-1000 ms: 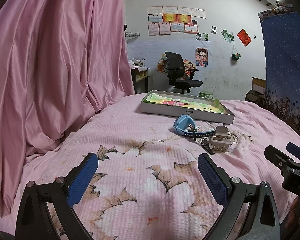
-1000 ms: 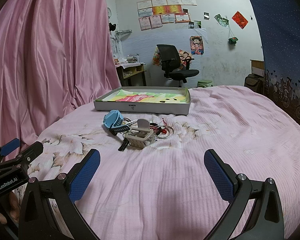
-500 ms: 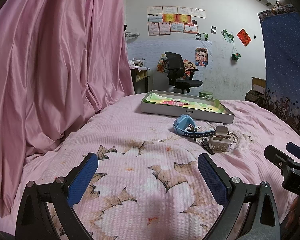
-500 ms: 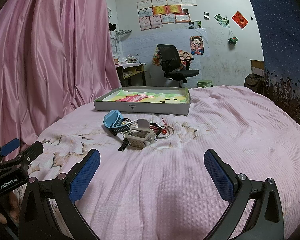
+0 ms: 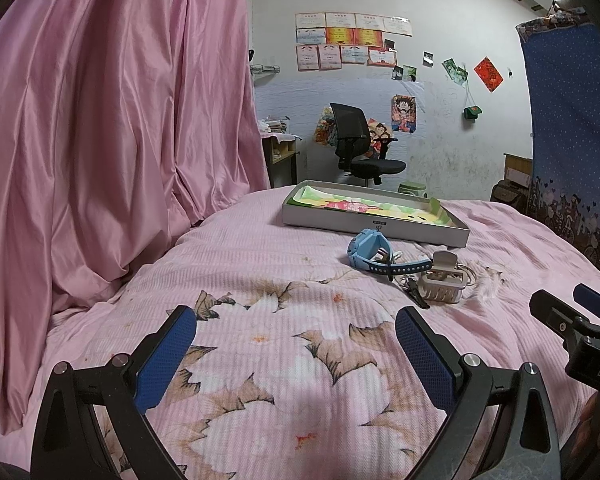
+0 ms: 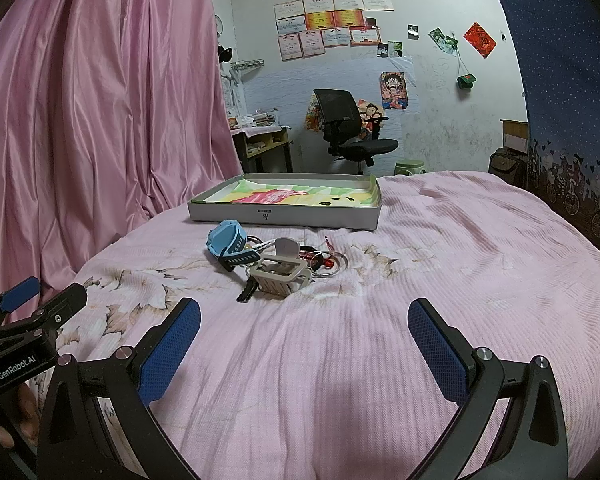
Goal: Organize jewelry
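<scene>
Nothing is moved vs. 1 s ago: both views match the earlier ones, pile and box unchanged. So the task is judged not yet begun; no item is picked.

Left hand-held gripper (image 5: 296,340) is held low over the bed (image 5: 260,264), pads spread wide apart, nothing between them. Right hand-held gripper (image 6: 304,332) is held likewise, jaws wide, empty, aimed approx. at the pile.

The jewelry pile is seen mid-bed, just in front of the shallow tray box (image 6: 284,216), apart from both grippers. In it: blue watch (image 6: 228,242), strap end pointed toward the right gripper's side, long axis approx. diagonal, near-left to far-right in the right view; beige hair claw (image 6: 280,274) lying on its side, teeth toward the camera, long axis approx. left-right; dark key (image 6: 247,291) pointed toward the camera, slightly left; silver bangle w/ red bits (image 6: 332,266) lying flat behind the claw.

Items are touching/overlapped, so the claw, nearest and on top, is judged the easiest first pick. Tray box long axis is set left-right, open side up.
</scene>
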Demonstrator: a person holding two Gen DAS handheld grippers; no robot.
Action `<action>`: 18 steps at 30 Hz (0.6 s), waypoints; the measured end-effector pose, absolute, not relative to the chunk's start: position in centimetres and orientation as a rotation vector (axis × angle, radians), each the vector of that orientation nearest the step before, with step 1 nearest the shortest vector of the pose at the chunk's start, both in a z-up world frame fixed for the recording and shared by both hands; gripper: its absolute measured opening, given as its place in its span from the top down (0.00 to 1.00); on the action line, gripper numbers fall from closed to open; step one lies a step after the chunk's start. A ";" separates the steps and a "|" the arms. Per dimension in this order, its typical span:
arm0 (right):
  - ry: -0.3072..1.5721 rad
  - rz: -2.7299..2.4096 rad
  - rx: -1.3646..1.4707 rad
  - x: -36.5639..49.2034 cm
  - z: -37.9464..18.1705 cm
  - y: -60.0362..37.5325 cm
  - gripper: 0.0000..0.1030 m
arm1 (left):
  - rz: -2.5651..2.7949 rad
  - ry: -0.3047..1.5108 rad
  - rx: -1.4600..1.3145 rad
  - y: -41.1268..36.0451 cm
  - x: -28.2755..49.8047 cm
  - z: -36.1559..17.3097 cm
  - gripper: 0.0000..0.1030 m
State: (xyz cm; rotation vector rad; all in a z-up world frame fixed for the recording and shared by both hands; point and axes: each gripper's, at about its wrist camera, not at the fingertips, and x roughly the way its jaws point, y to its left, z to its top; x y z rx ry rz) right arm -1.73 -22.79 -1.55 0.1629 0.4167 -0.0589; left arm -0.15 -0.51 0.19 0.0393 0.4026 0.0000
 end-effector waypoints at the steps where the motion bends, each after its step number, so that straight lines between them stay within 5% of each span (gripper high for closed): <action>1: 0.417 -0.059 0.163 -1.7 -1.6 -22.8 0.01 | 0.000 0.402 0.039 -0.5 -0.1 0.2 0.02; 18: 0.410 -0.050 0.181 -1.7 -1.4 -23.0 0.01 | -0.020 0.417 -0.018 0.4 0.1 0.4 0.02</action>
